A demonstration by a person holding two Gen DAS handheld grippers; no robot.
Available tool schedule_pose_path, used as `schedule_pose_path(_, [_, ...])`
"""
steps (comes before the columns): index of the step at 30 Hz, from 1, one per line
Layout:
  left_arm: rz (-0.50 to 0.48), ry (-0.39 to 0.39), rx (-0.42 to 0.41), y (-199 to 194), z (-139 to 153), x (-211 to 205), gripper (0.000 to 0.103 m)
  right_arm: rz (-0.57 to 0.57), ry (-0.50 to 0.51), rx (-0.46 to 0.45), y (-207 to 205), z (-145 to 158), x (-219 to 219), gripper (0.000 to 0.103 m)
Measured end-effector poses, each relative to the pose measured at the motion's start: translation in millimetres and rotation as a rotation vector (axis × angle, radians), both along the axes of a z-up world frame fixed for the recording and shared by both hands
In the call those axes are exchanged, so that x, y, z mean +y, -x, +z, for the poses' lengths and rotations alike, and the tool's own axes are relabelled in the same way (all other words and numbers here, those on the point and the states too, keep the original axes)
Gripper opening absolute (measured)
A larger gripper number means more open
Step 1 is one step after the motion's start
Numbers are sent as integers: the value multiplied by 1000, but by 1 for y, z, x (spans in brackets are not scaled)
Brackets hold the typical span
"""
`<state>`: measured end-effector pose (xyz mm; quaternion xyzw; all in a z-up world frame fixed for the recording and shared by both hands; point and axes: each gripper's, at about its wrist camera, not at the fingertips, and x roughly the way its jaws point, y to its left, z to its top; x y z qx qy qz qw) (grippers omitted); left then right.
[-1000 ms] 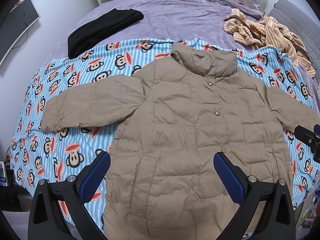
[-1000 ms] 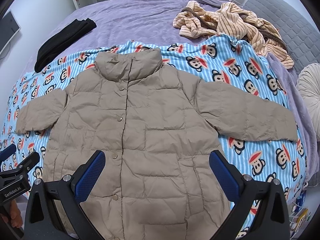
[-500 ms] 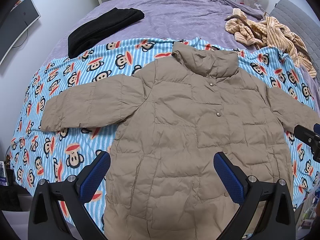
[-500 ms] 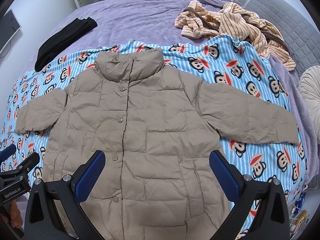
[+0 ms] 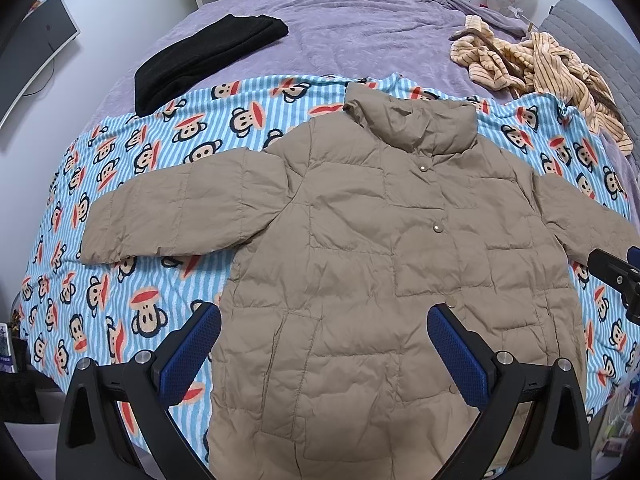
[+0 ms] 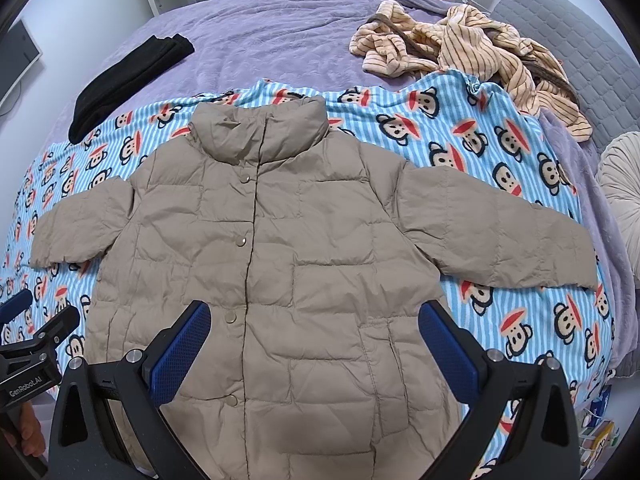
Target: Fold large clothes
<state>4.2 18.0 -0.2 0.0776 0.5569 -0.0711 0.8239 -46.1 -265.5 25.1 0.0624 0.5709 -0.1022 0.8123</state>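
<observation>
Jacket: we are looking at a tan puffer jacket (image 5: 360, 248) lying front-up and flat, snaps closed, collar pointing away from us and hem nearest us.
Jacket's place: it is resting on a blue striped monkey-print blanket (image 5: 132, 184), which is spread over the near part of a bed with a purple cover (image 5: 360, 28).
Sleeves: both are stretching out sideways; the left sleeve (image 5: 176, 208) is lying across the blanket, and the right sleeve (image 6: 500, 232) is reaching toward the blanket's right edge.
Left tool: we are holding the left tool (image 5: 324, 344) above the jacket's lower left part, its blue-padded fingers (image 5: 188, 356) spread wide with nothing between them.
Right tool: we are holding the right tool (image 6: 314, 340) above the jacket's lower middle and right, its fingers (image 6: 448, 352) likewise wide apart and gripping nothing.
Contact: we cannot tell from either view whether a pad is touching the fabric; both appear to be hovering over it.
Cross views: each tool is showing at the edge of the other's camera, the two sitting side by side near the hem.
Other things: a folded black garment (image 5: 204, 60) is lying on the purple cover beyond the blanket's left corner, and a crumpled striped orange garment (image 6: 472, 52) is lying at the far right, partly overlapping the blanket's edge.
</observation>
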Motion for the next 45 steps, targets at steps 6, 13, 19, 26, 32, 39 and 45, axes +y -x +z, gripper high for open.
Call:
schedule_pose_path(6, [-1, 1, 3, 1, -2, 1, 103, 0, 0, 1, 0, -1, 0, 103])
schedule_pose_path(13, [-8, 14, 15, 3, -11, 4, 103, -2, 0, 6, -2, 2, 6, 103])
schedule_pose_path(19, [-1, 66, 46, -3, -18, 17, 103, -1, -7, 28, 0, -10, 12, 103])
schedule_pose_path(26, [79, 193, 84, -24, -42, 65, 103, -6, -59, 84, -1, -35, 26, 103])
schedule_pose_path(32, [205, 300, 73, -57, -76, 140, 103, 39, -170, 100, -6, -66, 64, 103])
schedule_pose_path(39, [390, 515, 108, -94, -143, 238, 103, 54, -205, 170, -21, -107, 118, 103])
schedule_pose_path(45, [516, 595, 98, -134, -182, 300, 103, 78, -243, 159, -35, -131, 154, 103])
